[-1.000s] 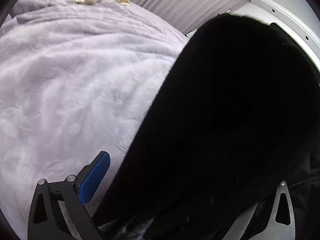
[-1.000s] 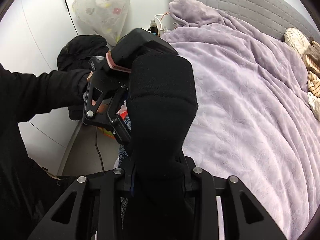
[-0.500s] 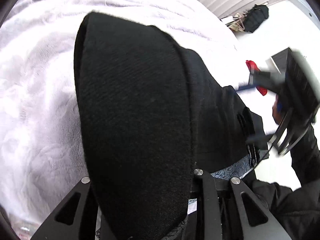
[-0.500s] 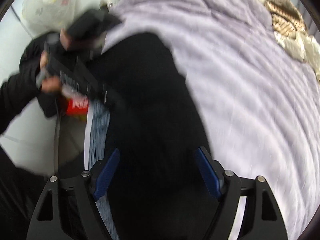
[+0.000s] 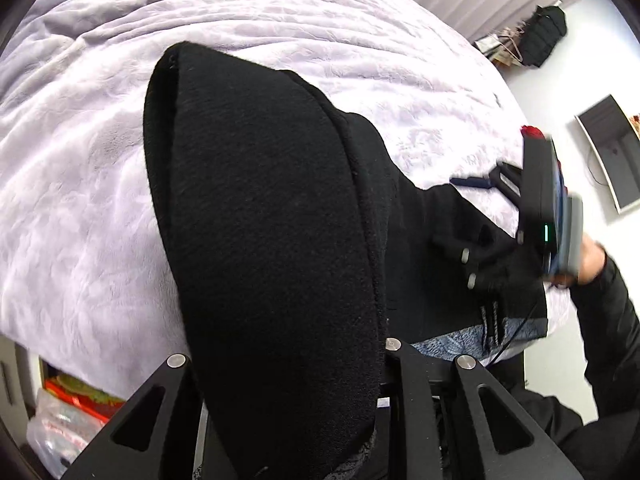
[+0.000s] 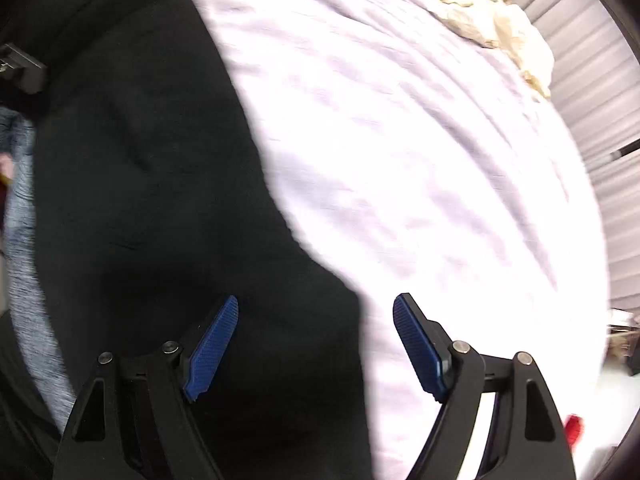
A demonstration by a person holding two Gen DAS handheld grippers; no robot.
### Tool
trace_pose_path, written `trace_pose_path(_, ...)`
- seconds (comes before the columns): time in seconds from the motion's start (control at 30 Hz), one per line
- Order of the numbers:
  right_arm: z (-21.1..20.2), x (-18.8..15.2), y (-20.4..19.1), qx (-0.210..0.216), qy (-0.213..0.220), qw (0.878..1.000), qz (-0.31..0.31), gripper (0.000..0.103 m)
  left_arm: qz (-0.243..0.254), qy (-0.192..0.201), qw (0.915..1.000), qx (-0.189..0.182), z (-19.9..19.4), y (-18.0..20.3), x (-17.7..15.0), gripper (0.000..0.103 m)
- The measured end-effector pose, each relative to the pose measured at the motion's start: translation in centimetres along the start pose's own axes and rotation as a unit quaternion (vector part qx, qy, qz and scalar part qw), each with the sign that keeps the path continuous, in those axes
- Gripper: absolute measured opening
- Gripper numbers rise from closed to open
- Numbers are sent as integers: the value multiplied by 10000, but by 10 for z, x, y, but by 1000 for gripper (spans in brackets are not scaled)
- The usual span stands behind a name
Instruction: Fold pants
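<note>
Left gripper clamped on a thick fold of black pants, both fingers buried under the cloth, only the black arms showing at the bottom edge. From the clamp, pants running up toward 11 o'clock, draped over a lilac blanket. More of the pants spreading toward 3 o'clock, with a blue-grey lining peeking out at 5 o'clock.

Right gripper spread wide, nothing between the blue pads. Left pad hanging over the pants, right pad over the blanket; contact with the cloth impossible to tell through the blur. Pants filling the 9 o'clock half of the right wrist view, blanket the 3 o'clock half. Beige bundle lying at 1 o'clock, near the grey curtain.
</note>
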State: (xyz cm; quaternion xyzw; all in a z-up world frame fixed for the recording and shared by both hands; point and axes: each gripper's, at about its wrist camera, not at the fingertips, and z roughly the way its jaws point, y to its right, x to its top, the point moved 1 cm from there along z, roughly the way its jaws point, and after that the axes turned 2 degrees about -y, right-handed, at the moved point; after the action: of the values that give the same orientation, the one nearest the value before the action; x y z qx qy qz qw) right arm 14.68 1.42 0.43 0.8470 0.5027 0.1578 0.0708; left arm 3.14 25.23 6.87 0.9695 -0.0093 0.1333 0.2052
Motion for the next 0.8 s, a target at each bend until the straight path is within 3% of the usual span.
trace_pose_path(0.1, -13, -6, -39, -653, 194, 9971, -349, 83, 10, 74, 9998, 179, -3, 17, -5, 25)
trace_pose_path(0.13, -21, -9, -52, -668, 290, 9963, -463, 83, -25, 105, 9997, 220, 9, 11, 13, 25)
trace_pose_path(0.2, -37, -20, -80, -88, 419, 9969, -653, 83, 0, 153, 9995, 292, 6, 19, 21, 25)
trace_pose_path(0.23, -45, -24, -94, -142, 543, 9955, -764, 83, 37, 162, 9994, 312, 7, 23, 21, 25)
trace_pose_path(0.3, -49, -30, -113, -772, 699, 9901, -945, 83, 36, 139, 9993, 339, 8, 30, 22, 25)
trace_pose_path(0.33, -44, -30, -116, -815, 573, 9913, -857, 82, 18, 119, 9993, 362, 9, 34, 23, 25)
trace_pose_path(0.43, -56, -25, -90, -178, 606, 9976, -282, 82, 7, 168, 9990, 409, 7, 49, 22, 25)
trace_pose_path(0.5, -88, -39, -62, 335, 1035, 9933, 387, 84, 137, 222, 9992, 319, 2, 57, 17, 25)
trace_pose_path(0.6, -121, -78, -28, 70, 1425, 9838, 1089, 93, 492, 229, 9982, 265, 3, 97, 13, 23)
trace_pose_path(0.7, -128, -127, 1, -399, 1268, 9750, 1779, 97, 965, 188, 9950, 156, 9, 149, 15, 23)
trace_pose_path(0.8, -123, -182, 25, -321, 1115, 9586, 2599, 97, 1383, 77, 9904, 13, 23, 201, 20, 23)
